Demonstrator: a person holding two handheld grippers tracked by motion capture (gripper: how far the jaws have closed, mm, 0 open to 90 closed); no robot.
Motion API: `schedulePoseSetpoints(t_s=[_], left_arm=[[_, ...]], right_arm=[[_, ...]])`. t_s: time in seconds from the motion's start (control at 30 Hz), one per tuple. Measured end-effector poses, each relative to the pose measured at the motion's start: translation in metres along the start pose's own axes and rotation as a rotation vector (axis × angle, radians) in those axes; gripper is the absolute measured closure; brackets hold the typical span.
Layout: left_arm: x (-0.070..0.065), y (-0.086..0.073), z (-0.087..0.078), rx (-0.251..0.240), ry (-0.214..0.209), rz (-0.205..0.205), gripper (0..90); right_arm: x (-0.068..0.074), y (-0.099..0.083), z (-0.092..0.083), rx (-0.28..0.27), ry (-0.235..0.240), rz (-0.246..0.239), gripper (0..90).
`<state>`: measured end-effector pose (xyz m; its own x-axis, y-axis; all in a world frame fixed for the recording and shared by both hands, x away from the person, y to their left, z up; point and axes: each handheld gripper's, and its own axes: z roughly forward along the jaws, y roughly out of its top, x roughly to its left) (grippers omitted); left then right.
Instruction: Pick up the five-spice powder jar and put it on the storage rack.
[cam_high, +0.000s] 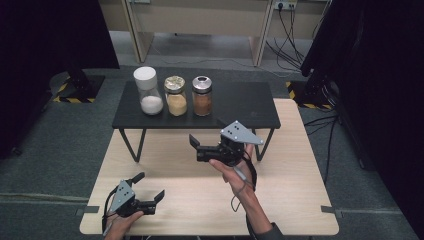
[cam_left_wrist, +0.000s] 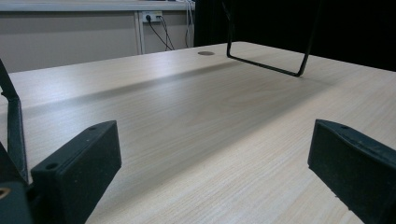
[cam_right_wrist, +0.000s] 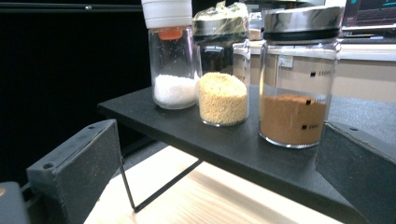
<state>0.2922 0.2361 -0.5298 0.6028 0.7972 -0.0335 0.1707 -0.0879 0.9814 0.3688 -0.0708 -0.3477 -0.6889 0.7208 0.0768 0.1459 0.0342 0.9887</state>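
Three glass jars stand in a row on a low black shelf (cam_high: 240, 102). The white-lidded jar of white grains (cam_high: 148, 91) (cam_right_wrist: 172, 56) is at the left. A jar of yellow grains (cam_high: 175, 96) (cam_right_wrist: 222, 70) is in the middle, and a metal-lidded jar of brown powder (cam_high: 202, 95) (cam_right_wrist: 295, 74) is at the right. My right gripper (cam_high: 197, 149) (cam_right_wrist: 210, 177) hovers open in front of the shelf, below the brown jar, and points at the jars. My left gripper (cam_high: 149, 186) (cam_left_wrist: 210, 172) rests open and empty near the table's front left corner.
The shelf stands on thin black wire legs (cam_left_wrist: 266, 65) (cam_right_wrist: 159, 186) on a light wooden table (cam_high: 290, 200). Cables trail from both grippers. Grey carpet surrounds the table, with black stands and floor cables at the back right (cam_high: 320, 80).
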Motion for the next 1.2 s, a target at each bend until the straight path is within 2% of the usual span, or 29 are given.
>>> schedulePoseSetpoints(t_s=[0.37, 1.2], left_arm=[[0.0, 0.0, 0.0, 0.0, 0.0, -0.001, 2.1], [0.0, 0.0, 0.0, -0.001, 0.0, -0.001, 2.1]], right_arm=[[0.001, -0.016, -0.006, -0.006, 0.008, 0.02, 0.6], [0.011, -0.052, -0.015, -0.007, 0.035, 0.008, 0.7]])
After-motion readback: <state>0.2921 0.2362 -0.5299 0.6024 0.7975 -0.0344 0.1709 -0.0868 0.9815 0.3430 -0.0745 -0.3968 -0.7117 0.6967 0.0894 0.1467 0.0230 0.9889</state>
